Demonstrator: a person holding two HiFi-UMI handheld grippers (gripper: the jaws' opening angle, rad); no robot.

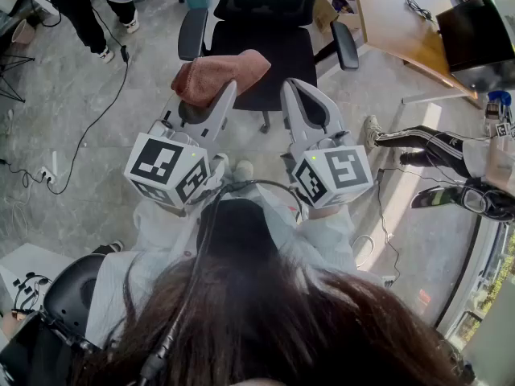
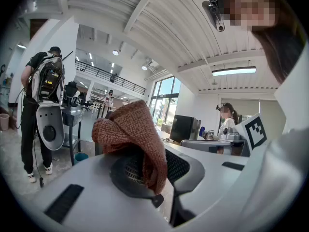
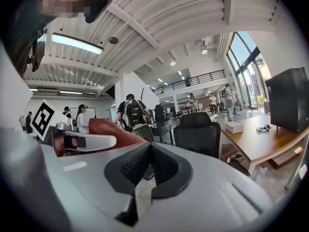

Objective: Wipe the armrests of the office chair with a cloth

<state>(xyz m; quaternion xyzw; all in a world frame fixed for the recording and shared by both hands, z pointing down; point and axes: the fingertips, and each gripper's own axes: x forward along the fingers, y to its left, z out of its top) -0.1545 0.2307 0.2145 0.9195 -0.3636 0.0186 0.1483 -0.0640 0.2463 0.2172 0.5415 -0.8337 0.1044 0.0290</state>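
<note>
Jaws of the left gripper (image 1: pixel 208 101) pinch a nubbly rust cloth (image 1: pixel 221 75); right gripper (image 1: pixel 307 93) jaws meet, empty.

A grey stone floor (image 1: pixel 72 95) spreads below, with a black cable (image 1: pixel 96 119) trailing across it at 10 o'clock. A wooden desk (image 1: pixel 394 22) stands at 1 o'clock with a dark monitor (image 1: pixel 475 30) on it. Overhead, a white ribbed ceiling (image 2: pixel 159 23) carries a strip light (image 2: pixel 234 71). Tall windows (image 3: pixel 246 47) at 2 o'clock let in daylight.
</note>
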